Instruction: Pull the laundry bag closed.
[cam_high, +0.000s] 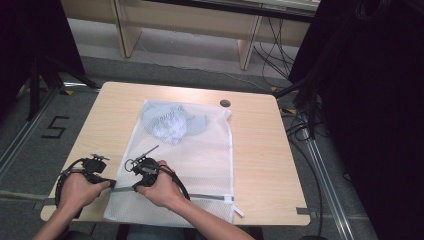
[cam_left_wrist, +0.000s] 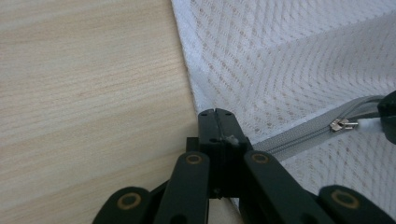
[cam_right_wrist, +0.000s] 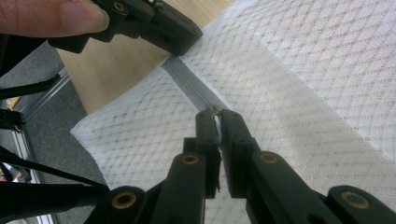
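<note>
Bare desk (cam_high: 260, 145): open right of the mesh bag (cam_high: 200, 155).
Far edge: small dark disc (cam_high: 225, 103).
Left margin: narrow strip.

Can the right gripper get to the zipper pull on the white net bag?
Probably yes. The right gripper already sits at the zipper pull on the mesh bag, fingers closed on it, while the left gripper pinches the zipper's end.

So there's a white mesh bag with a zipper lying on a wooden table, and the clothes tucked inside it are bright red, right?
Nearly. The mesh bag is white, has a grey zipper and lies on the wooden table, but the clothes inside are pale grey-blue, not bright red. The high view shows them bunched at the bag's far end.
</note>
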